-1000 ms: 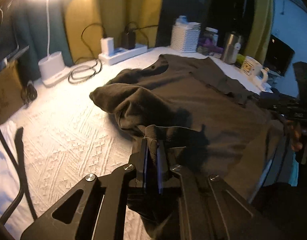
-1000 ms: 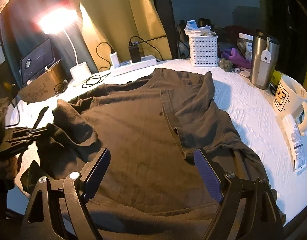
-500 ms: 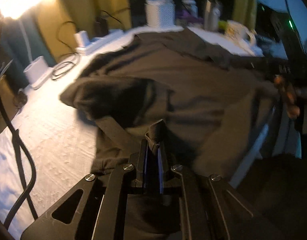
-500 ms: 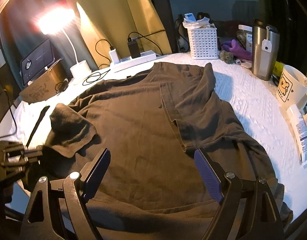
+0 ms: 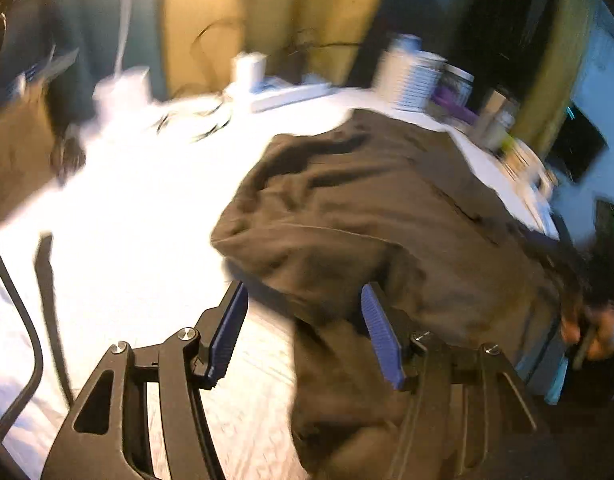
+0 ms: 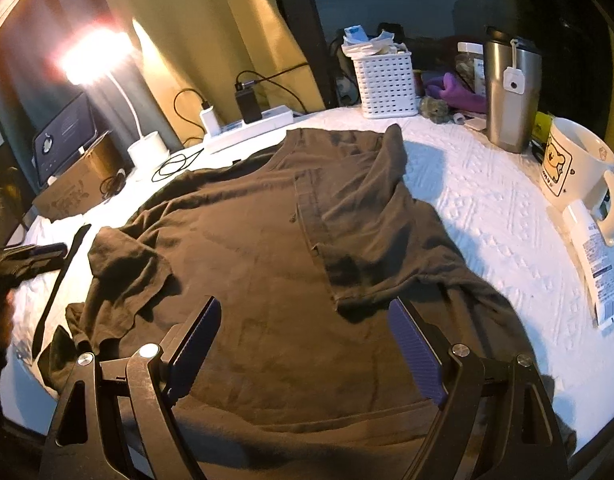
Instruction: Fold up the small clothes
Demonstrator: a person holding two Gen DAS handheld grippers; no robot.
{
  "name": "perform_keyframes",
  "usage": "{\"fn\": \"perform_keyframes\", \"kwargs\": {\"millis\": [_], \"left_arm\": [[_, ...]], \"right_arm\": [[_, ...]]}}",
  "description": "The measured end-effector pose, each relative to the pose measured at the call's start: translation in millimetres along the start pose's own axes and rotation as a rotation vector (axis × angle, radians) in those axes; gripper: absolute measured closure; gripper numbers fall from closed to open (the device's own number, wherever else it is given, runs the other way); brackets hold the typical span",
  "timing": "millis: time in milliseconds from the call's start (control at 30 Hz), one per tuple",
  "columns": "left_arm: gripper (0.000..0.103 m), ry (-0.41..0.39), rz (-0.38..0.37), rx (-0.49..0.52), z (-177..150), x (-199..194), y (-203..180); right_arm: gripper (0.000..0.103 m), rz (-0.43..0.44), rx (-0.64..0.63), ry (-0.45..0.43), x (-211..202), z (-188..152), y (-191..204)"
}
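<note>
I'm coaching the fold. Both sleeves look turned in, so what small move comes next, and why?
Probably bring the open right gripper down to pinch the hem of the brown T-shirt. The left gripper has just been opening, nothing between its pads, and both sleeves lie folded inward.

Both pairs of tongs are black, angular frames with triangular cut-outs and round silver screws at the pivots. The left tongs [image 5: 305, 330] carry ribbed blue pads [image 5: 381, 334] on the inner faces of their fingers; the right tongs [image 6: 305, 354] carry the same, in a darker blue-violet [image 6: 413, 354]. Left of the left tongs runs a black cable [image 5: 25, 320].
</note>
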State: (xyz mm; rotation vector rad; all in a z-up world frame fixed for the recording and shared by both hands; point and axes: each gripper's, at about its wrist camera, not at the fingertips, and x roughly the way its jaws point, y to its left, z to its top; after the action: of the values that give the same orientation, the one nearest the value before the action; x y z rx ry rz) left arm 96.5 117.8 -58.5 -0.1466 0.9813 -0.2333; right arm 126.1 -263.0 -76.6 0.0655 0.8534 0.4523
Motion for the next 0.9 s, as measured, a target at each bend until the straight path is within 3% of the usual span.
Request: {"fn": "perform_keyframes", "kwargs": {"millis": [133,267,367,433,567,733,900], "left_arm": [[0.044,0.057,-0.052,-0.103,7,39,21],[0.045,0.027,-0.074,-0.135,8,57,23],[0.095,-0.016,-0.091,-0.119,18,63,21],[0.096,-0.043,-0.06,-0.095,27,65,23],[0.097,-0.117,0.111,-0.072,49,66,37],[0.097,-0.139,0.175,-0.065,72,79,58],[0.096,-0.093,0.228,0.015,77,97,48]], "right_arm": [[0.016,-0.014,-0.009,-0.008,0,9,-5],[0.016,-0.035,-0.015,-0.002,4,20,-11],[0.016,-0.044,-0.023,0.009,10,28,-13],[0.016,-0.045,-0.031,0.016,14,34,-13],[0.016,-0.04,-0.055,0.022,21,53,-11],[0.016,-0.065,-0.094,0.021,26,75,-9],[0.016,-0.103,-0.098,0.04,39,89,-20]]}}
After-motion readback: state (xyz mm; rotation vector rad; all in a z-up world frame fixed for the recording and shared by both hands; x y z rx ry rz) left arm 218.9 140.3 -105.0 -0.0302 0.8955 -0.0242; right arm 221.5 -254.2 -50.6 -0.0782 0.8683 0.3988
